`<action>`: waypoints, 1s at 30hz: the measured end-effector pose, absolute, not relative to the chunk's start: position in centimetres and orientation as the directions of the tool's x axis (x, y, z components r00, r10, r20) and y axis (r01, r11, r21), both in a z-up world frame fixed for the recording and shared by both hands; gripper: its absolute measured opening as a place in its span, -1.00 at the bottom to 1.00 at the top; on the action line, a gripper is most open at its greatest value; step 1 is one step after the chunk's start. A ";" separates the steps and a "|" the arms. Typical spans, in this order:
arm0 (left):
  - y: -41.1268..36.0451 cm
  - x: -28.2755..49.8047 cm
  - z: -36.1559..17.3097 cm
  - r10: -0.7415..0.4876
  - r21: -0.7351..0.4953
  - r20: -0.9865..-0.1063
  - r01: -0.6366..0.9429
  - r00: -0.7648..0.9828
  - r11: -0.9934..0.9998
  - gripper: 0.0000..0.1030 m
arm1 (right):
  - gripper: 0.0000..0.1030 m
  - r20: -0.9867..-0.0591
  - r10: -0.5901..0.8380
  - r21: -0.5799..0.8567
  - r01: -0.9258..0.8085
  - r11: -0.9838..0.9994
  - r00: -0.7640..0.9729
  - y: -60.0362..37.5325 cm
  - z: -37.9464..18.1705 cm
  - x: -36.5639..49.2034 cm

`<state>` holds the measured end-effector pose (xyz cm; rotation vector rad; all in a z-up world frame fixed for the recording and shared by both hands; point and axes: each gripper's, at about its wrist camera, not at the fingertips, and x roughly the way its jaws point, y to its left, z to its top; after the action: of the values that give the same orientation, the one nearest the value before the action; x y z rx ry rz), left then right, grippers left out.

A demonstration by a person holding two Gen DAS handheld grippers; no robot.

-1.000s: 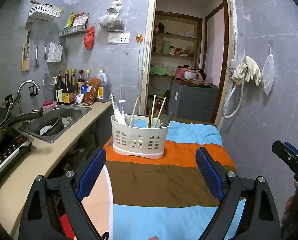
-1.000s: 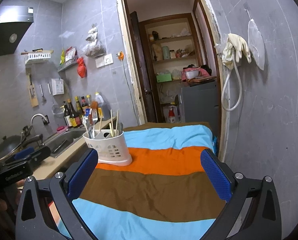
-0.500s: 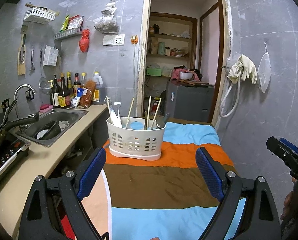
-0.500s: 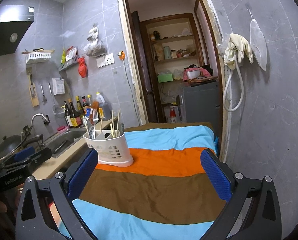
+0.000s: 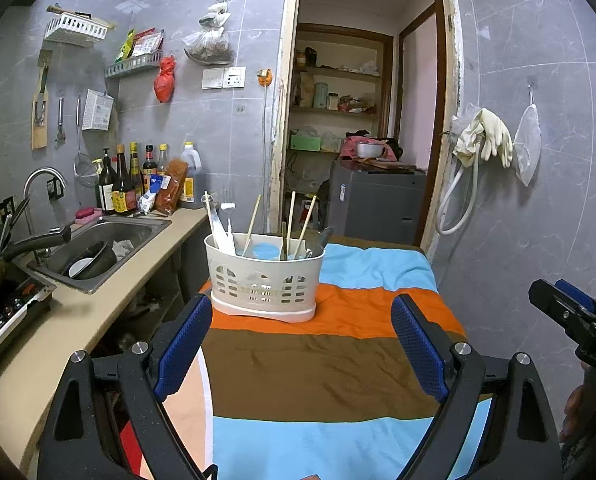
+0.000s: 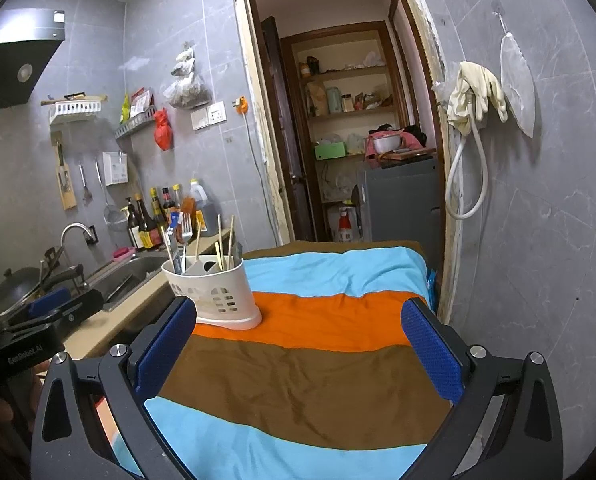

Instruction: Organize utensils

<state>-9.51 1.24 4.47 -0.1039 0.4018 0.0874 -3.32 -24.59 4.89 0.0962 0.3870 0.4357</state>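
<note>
White plastic utensil caddy (image 5: 264,280), oval, slotted sides, on a drip base, stands upright on the orange stripe of the striped cloth (image 5: 317,364), near the table's far-left corner. Inside: 1 fork (image 5: 227,216) tines up at the left end w/ 1 white flat utensil (image 5: 218,224) beside it; 3 chopsticks (image 5: 290,216) leaning upright mid-basket; dark metal handles at the right end, count unclear. Blue item low inside, can't tell what.

Left gripper (image 5: 299,344): blue pads wide apart, nothing between, near side of caddy, not touching. Right gripper (image 6: 298,344): pads also wide apart, empty, over the brown stripe, caddy off to its left. Each gripper shows at the edge of the other's view.

Around: counter along the table's left edge w/ steel sink (image 5: 102,246), dishes in it; faucet (image 5: 42,180); approx 6 bottles (image 5: 126,184) at the counter's back. Pan handle (image 5: 38,240) over the stove at left. Open doorway (image 5: 361,120) past the table's far edge, shelves + grey appliance inside. Rubber gloves (image 5: 485,136) and a hose hang on the right wall. Nothing between grippers and caddy.
</note>
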 end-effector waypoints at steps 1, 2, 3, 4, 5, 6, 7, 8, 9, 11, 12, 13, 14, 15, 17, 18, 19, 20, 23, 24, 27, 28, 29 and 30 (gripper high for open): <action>1.3 -9.5 4.5 0.064 -0.083 -0.394 -0.105 0.917 0.991 0.70 | 1.00 -0.346 0.430 0.172 -0.394 0.903 0.834 -24.6 4.8 -3.3; 1.2 -9.5 4.5 0.065 -0.084 -0.394 -0.106 0.917 0.991 0.70 | 1.00 -0.346 0.430 0.172 -0.394 0.903 0.834 -24.7 4.8 -3.2; 1.3 -9.4 4.5 0.064 -0.084 -0.394 -0.105 0.917 0.991 0.70 | 1.00 -0.346 0.431 0.173 -0.395 0.902 0.833 -24.6 4.8 -3.2; 1.3 -9.5 4.5 0.063 -0.085 -0.395 -0.105 0.916 0.991 0.70 | 1.00 -0.346 0.430 0.172 -0.395 0.903 0.834 -24.6 4.8 -3.3; 1.3 -9.5 4.5 0.064 -0.085 -0.395 -0.105 0.916 0.991 0.70 | 1.00 -0.347 0.432 0.172 -0.396 0.902 0.833 -24.6 4.7 -3.3; 1.3 -9.5 4.5 0.063 -0.084 -0.394 -0.104 0.917 0.991 0.70 | 1.00 -0.347 0.433 0.172 -0.398 0.901 0.832 -24.7 4.7 -3.2; 1.4 -9.5 4.5 0.063 -0.084 -0.394 -0.104 0.917 0.991 0.70 | 1.00 -0.348 0.434 0.172 -0.399 0.901 0.831 -24.7 4.6 -3.1; 1.4 -9.5 4.5 0.063 -0.084 -0.394 -0.104 0.917 0.991 0.70 | 1.00 -0.349 0.435 0.171 -0.399 0.901 0.830 -24.7 4.6 -3.1; 1.3 -9.5 4.5 0.063 -0.083 -0.394 -0.104 0.917 0.991 0.70 | 1.00 -0.350 0.435 0.172 -0.399 0.901 0.830 -24.7 4.6 -3.1; 1.4 -9.5 4.5 0.063 -0.082 -0.394 -0.104 0.917 0.991 0.70 | 1.00 -0.348 0.434 0.172 -0.398 0.901 0.831 -24.6 4.6 -3.2; 1.4 -9.5 4.5 0.064 -0.082 -0.394 -0.104 0.917 0.991 0.70 | 1.00 -0.349 0.434 0.173 -0.398 0.901 0.831 -24.6 4.6 -3.1; 1.4 -9.5 4.5 0.064 -0.083 -0.394 -0.104 0.917 0.991 0.70 | 1.00 -0.350 0.434 0.172 -0.398 0.901 0.831 -24.6 4.6 -3.1; 1.4 -9.5 4.5 0.063 -0.084 -0.394 -0.104 0.917 0.991 0.70 | 1.00 -0.349 0.433 0.172 -0.398 0.901 0.831 -24.6 4.6 -3.2; 1.4 -9.5 4.5 0.063 -0.083 -0.393 -0.104 0.917 0.991 0.70 | 1.00 -0.349 0.434 0.172 -0.398 0.901 0.831 -24.6 4.6 -3.2; 1.4 -9.5 4.5 0.062 -0.084 -0.394 -0.103 0.917 0.991 0.70 | 1.00 -0.349 0.433 0.172 -0.397 0.901 0.831 -24.6 4.6 -3.2; 1.4 -9.5 4.5 0.062 -0.084 -0.394 -0.103 0.917 0.991 0.70 | 1.00 -0.349 0.433 0.172 -0.397 0.901 0.831 -24.6 4.6 -3.2; 1.4 -9.5 4.5 0.063 -0.083 -0.394 -0.104 0.917 0.991 0.70 | 1.00 -0.349 0.433 0.172 -0.398 0.901 0.831 -24.6 4.6 -3.2; 1.4 -9.5 4.5 0.063 -0.083 -0.393 -0.104 0.917 0.991 0.70 | 1.00 -0.349 0.433 0.172 -0.398 0.901 0.831 -24.6 4.6 -3.2; 1.5 -9.5 4.5 0.062 -0.083 -0.394 -0.103 0.917 0.991 0.70 | 1.00 -0.350 0.432 0.172 -0.397 0.902 0.831 -24.5 4.7 -3.2; 1.5 -9.5 4.5 0.062 -0.084 -0.393 -0.103 0.917 0.991 0.70 | 1.00 -0.350 0.433 0.172 -0.397 0.901 0.831 -24.5 4.7 -3.2; 1.5 -9.5 4.5 0.061 -0.085 -0.395 -0.103 0.917 0.991 0.70 | 1.00 -0.350 0.433 0.171 -0.397 0.902 0.831 -24.5 4.7 -3.2; 1.5 -9.5 4.5 0.062 -0.085 -0.395 -0.103 0.917 0.991 0.70 | 1.00 -0.350 0.432 0.172 -0.397 0.902 0.831 -24.5 4.7 -3.2; 1.5 -9.5 4.5 0.062 -0.084 -0.394 -0.103 0.917 0.991 0.70 | 1.00 -0.350 0.432 0.172 -0.397 0.902 0.831 -24.5 4.7 -3.2; 1.5 -9.5 4.5 0.062 -0.084 -0.394 -0.103 0.917 0.991 0.70 | 1.00 -0.350 0.432 0.172 -0.396 0.902 0.831 -24.5 4.7 -3.2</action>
<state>-9.49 1.49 4.49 -0.1039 0.4014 0.0848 -3.20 -24.49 4.68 0.0935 0.3933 0.4400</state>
